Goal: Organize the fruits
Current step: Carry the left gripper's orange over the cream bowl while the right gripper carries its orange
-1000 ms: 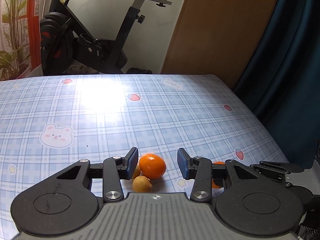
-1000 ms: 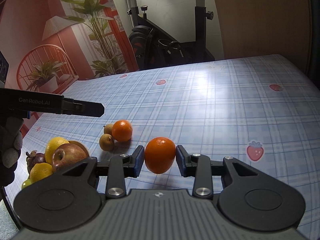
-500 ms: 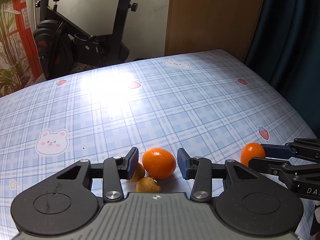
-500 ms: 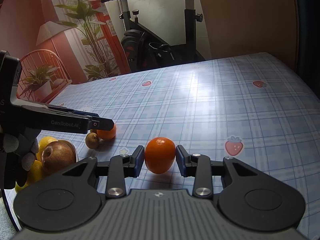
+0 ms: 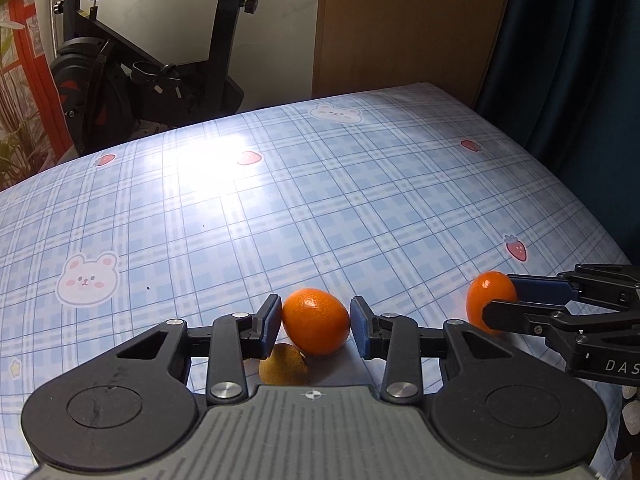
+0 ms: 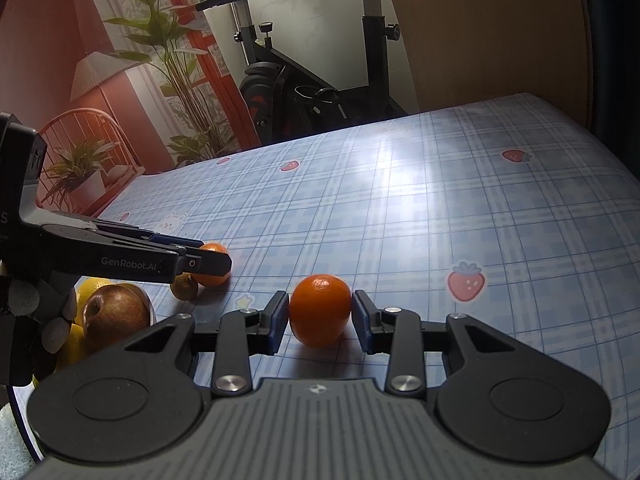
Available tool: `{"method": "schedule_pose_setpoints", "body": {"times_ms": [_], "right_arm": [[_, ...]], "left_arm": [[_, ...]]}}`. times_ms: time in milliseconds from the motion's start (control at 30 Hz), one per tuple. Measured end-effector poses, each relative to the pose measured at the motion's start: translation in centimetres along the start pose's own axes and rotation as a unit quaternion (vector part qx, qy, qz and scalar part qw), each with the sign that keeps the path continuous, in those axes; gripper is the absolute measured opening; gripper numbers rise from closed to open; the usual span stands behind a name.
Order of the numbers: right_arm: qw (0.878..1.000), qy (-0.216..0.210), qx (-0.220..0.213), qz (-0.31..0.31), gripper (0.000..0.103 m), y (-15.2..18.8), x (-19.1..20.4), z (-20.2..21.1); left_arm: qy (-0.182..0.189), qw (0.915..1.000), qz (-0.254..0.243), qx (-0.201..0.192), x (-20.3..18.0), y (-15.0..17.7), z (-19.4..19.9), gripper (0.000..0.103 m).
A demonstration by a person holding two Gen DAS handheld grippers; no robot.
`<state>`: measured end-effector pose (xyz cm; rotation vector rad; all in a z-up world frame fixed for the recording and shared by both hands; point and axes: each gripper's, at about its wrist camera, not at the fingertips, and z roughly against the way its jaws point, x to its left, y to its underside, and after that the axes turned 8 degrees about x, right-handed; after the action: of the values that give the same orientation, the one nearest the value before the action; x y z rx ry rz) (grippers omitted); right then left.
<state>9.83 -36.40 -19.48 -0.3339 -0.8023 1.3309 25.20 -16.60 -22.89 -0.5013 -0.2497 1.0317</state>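
An orange rests on the blue checked tablecloth between the pads of my left gripper. Its jaws are closing and both pads touch the fruit's sides. A small brown fruit lies just under the left finger, touching the orange. In the right wrist view the left gripper reaches in from the left around that orange. My right gripper is shut on a second orange, close over the cloth. From the left wrist view this gripper and its orange show at the right.
A plate at the left holds a red apple and lemons; a gloved hand hides part of it. An exercise bike and plants stand behind the table. A dark curtain hangs past its right edge.
The left gripper has sunk and rolled towards the orange, and its jaws have narrowed onto it. The right gripper with its orange has come into the left wrist view and keeps still.
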Motion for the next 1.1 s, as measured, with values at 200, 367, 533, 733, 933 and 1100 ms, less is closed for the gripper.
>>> {"method": "schedule_pose_setpoints", "body": {"times_ms": [200,367,533,733,933,1100], "right_arm": [[1.0,0.0,0.0,0.004,0.037,0.0,0.5,0.3],[1.0,-0.003,-0.005,0.012,0.037,-0.1,1.5,1.0],[1.0,-0.012,-0.011,0.023,0.037,-0.3,3.1,1.9],[0.998,-0.038,-0.011,0.047,0.037,-0.1,6.3,2.2],[0.995,-0.068,-0.001,0.068,0.037,0.7,10.1,2.3],[0.993,-0.079,0.016,0.091,0.037,1.6,13.0,1.8]], "left_arm": [[0.011,0.9998,0.002,-0.015,-0.3,0.3,1.7,0.04],[0.025,0.9991,0.007,-0.034,-0.1,1.0,4.1,0.04],[0.034,0.9974,0.009,-0.063,0.9,2.4,7.5,0.04],[0.033,0.9955,0.029,-0.084,2.7,4.8,11.3,0.04],[0.03,0.9946,0.046,-0.088,4.7,8.3,14.2,0.04],[0.031,0.9944,0.058,-0.083,5.9,10.9,15.2,0.04]]}}
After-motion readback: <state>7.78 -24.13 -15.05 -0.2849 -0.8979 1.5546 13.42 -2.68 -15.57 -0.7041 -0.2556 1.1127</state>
